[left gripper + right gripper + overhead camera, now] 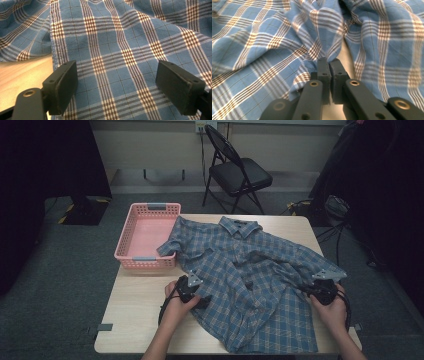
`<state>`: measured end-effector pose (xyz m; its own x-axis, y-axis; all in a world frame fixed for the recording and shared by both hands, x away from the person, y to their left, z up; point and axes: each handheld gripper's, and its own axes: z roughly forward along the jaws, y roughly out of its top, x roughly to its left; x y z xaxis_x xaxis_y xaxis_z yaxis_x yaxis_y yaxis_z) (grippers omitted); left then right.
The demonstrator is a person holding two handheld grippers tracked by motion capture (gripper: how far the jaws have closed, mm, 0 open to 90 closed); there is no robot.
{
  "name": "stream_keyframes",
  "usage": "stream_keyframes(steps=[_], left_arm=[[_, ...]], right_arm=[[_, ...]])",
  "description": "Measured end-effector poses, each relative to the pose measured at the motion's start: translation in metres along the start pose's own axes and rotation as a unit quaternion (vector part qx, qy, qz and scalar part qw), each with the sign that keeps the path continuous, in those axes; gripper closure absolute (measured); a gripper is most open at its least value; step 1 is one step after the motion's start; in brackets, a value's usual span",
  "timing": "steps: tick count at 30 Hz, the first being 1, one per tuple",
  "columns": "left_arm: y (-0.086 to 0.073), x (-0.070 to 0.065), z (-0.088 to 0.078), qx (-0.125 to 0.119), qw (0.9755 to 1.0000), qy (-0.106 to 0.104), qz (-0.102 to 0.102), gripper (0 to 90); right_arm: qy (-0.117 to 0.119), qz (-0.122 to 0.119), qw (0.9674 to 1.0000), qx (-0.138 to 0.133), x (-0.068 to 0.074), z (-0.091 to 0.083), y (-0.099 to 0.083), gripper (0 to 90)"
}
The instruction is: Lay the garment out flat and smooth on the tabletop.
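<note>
high view leaves a lot in shadow: the room is dim, and the shirt point(250, 280) covers most of the tabletop point(135, 320), so you cannot see how its far sleeve lies or what is under the folds. its lower hem runs to the near edge of the tabletop. one sleeve reaches over the rim of the pink basket point(131, 235), hiding that corner. your forearms are cut off at the bottom of the picture.

your left hand-held gripper point(192, 292) sits at the shirt's left edge, and in high view its tips are hidden behind its own body. left gripper view settles it: the jaws stand wide apart, plaid cloth lying between them, pads pressing on nothing, with a strip of bare wood beside the left jaw.

your right hand-held gripper point(320, 290) rests at the shirt's right edge. in right gripper view point(330, 66) its jaws are drawn nearly together, pinching a bunched fold of the shirt that gathers right at the tips. the cloth there is blurred, so you cannot tell how much fabric is caught.
</note>
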<state>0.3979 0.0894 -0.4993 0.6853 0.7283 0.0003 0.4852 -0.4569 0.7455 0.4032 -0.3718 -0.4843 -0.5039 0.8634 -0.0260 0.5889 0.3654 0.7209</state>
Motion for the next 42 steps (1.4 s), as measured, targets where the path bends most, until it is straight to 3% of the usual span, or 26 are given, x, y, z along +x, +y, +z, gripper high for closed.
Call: stream_keyframes(steps=[2,3,7,9,12,17,20,22,27,31,33,38,40,42], left_arm=[[0.000,0.000,0.000,0.000,1.0000,0.000,0.000,17.6],[0.000,0.000,0.000,0.000,1.0000,0.000,0.000,17.6],[0.000,-0.001,0.000,0.000,1.0000,0.002,-0.001,17.4],[0.000,-0.001,0.000,0.000,1.0000,0.002,-0.002,17.4],[0.000,-0.001,0.000,0.000,1.0000,0.001,-0.001,17.4],[0.000,0.000,0.000,0.000,1.0000,0.000,0.000,17.3],[0.000,0.000,0.000,0.000,1.0000,0.000,0.000,17.3],[0.000,0.000,0.000,0.001,1.0000,-0.001,0.001,17.1],[0.000,-0.001,-0.001,0.002,1.0000,-0.003,0.003,17.2],[0.003,0.000,-0.004,-0.002,1.0000,-0.001,0.004,17.2],[0.003,0.001,-0.005,-0.004,1.0000,0.000,0.005,17.2],[0.003,0.000,-0.005,-0.001,1.0000,0.001,0.005,17.5],[0.004,-0.001,-0.004,0.000,1.0000,-0.001,0.009,17.5],[0.004,-0.002,-0.003,0.001,1.0000,-0.001,0.009,17.5]], right_arm=[[-0.004,0.008,0.9991,-0.041,0.001,-0.009,-0.003,64.8],[0.000,0.006,0.9978,-0.066,0.003,-0.014,-0.004,65.3],[0.019,-0.024,0.9949,-0.097,0.024,-0.025,0.006,56.6],[0.034,-0.037,0.9944,-0.093,0.035,-0.021,0.012,53.6],[0.032,-0.053,0.9938,-0.092,0.044,-0.007,0.020,50.6],[0.039,-0.054,0.9973,-0.031,0.046,0.025,0.023,54.0],[0.040,-0.045,0.9978,-0.028,0.045,0.033,0.022,56.4],[0.043,-0.049,0.9975,-0.027,0.045,0.033,0.022,59.4],[0.071,-0.031,0.9967,-0.026,0.046,0.031,0.019,79.6],[0.080,-0.042,0.9958,-0.016,0.051,0.023,0.014,84.7],[0.085,-0.053,0.9949,-0.009,0.055,0.016,0.010,85.3],[0.118,-0.051,0.9916,0.008,0.064,-0.002,-0.004,85.2],[0.120,-0.049,0.9915,0.007,0.065,-0.008,-0.008,79.7],[0.107,-0.038,0.9934,-0.016,0.062,-0.010,-0.008,71.4]])
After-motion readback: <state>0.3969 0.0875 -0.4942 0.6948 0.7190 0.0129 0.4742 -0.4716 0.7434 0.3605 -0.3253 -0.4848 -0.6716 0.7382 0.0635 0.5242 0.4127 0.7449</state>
